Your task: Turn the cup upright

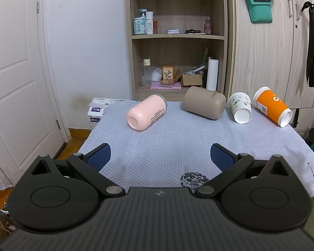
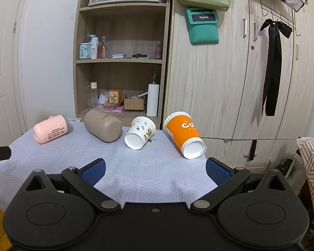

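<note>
**4 tipped cups, both grippers empty and spread**

The left gripper (image 1: 160, 156) hovered over the near part of the cloth-covered table (image 1: 161, 144), its blue pads (image 1: 99, 156) set wide apart with nothing between them. The right gripper (image 2: 156, 170) was spread just as wide and equally empty.

Ahead of the left gripper and slightly to its left lay the pink cup (image 1: 146, 113), on its side with its base toward the camera. Ahead and to its right lay the taupe cup (image 1: 204, 102), also tipped. Both looked like rigid, smooth-walled tumblers, likely heavier and more slippery than paper; a grip across the middle of the barrel seemed safest, since either would probably roll if nudged.

Just ahead of the right gripper's right finger lay the orange paper cup (image 2: 183, 135), on its side, pale end toward the gripper, close to the table's right edge. Ahead and to the left lay the white paper cup (image 2: 140, 135), likewise tipped. These 2 looked light and crushable; a gentle squeeze at mid-wall would probably suit, as hard pressure could buckle them.
</note>
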